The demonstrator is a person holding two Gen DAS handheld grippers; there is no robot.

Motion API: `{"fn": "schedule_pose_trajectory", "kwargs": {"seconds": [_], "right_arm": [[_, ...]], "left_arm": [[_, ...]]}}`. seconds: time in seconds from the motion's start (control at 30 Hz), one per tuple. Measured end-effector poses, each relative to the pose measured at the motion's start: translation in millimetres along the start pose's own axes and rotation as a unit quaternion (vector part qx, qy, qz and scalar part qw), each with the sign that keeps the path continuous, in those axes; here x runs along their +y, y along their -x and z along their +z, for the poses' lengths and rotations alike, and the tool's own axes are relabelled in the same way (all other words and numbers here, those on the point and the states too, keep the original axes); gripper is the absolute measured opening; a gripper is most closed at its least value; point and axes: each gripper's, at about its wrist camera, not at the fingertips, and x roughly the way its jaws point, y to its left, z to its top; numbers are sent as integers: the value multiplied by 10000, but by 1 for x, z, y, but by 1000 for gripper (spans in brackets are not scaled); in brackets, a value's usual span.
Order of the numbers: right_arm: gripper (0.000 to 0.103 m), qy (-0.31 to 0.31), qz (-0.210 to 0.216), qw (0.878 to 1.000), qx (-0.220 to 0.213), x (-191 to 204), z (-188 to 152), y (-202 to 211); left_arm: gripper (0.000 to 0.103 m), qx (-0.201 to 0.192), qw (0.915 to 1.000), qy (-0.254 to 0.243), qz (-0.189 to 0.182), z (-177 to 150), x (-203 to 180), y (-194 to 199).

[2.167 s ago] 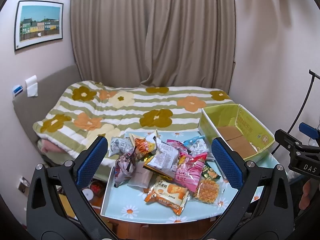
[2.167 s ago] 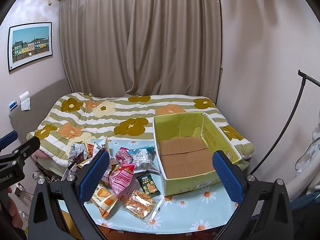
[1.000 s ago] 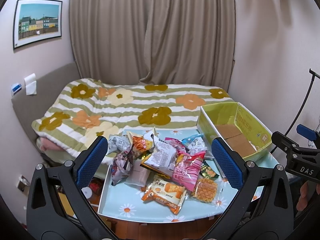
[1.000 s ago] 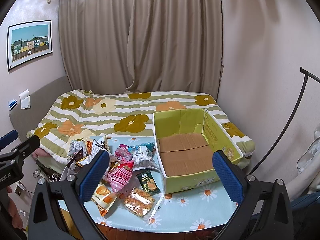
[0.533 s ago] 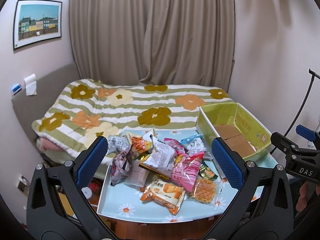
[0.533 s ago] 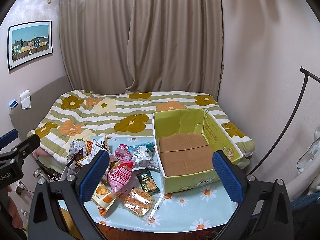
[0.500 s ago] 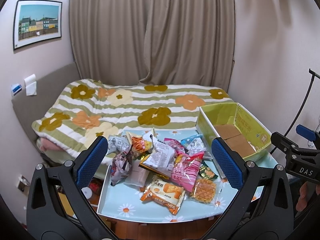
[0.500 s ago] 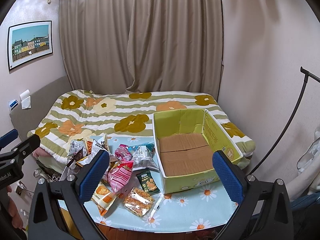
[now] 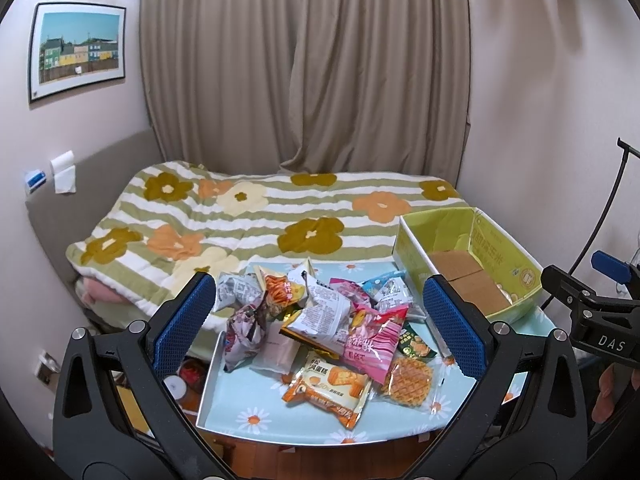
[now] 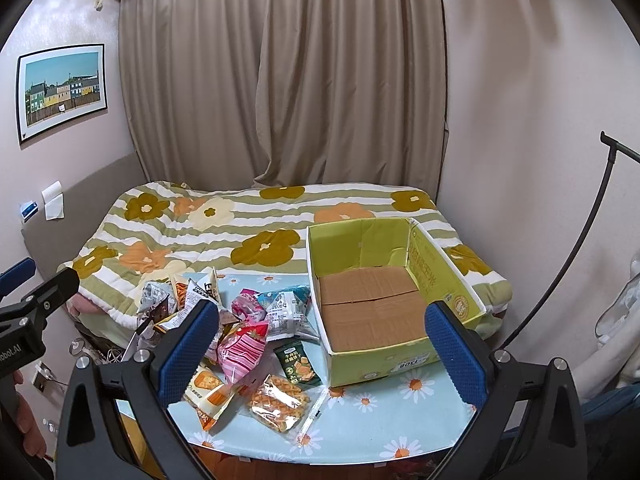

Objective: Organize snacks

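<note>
A heap of snack packets lies on the left part of a small table with a daisy cloth; the heap also shows in the right wrist view. An open yellow-green cardboard box with nothing in it stands at the table's right; it also shows in the left wrist view. My left gripper is open and empty, held above and short of the heap. My right gripper is open and empty, short of the box's front left corner.
A bed with a flowered striped quilt lies right behind the table. Curtains hang behind it, and walls stand on both sides. A black stand pole leans at the right. Floor clutter sits left of the table.
Both views have shifted very slightly; the table and snacks sit a touch lower and closer than 2 s ago. Nothing on the table has moved. Both grippers have stayed open.
</note>
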Motion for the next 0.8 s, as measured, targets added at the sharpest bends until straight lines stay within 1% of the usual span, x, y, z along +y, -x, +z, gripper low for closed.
{"fn": "schedule_pose_trajectory", "kwargs": {"seconds": [0.07, 0.33, 0.53, 0.6, 0.7, 0.77, 0.8], "right_arm": [[102, -5, 3, 10000, 7, -1, 3, 0], [102, 16, 38, 10000, 52, 2, -1, -1], [102, 85, 163, 9992, 342, 4, 4, -8], [102, 79, 304, 9982, 501, 2, 3, -16], [102, -29, 641, 9948, 795, -1, -2, -34], [102, -84, 797, 9930, 870, -2, -7, -45], [102, -128, 885, 9912, 980, 0, -11, -54]], "left_arm": [[103, 3, 10000, -1, 7, 2, 0, 0], [103, 36, 10000, 63, 2, 4, 2, 2], [103, 330, 9992, 221, -58, 3, 8, -3], [103, 475, 9986, 225, 2, -1, 8, -11], [103, 679, 9974, 211, 65, -6, 8, -24], [103, 747, 9971, 149, 18, -11, 9, -34], [103, 821, 9966, 111, -5, -12, 10, -40]]}}
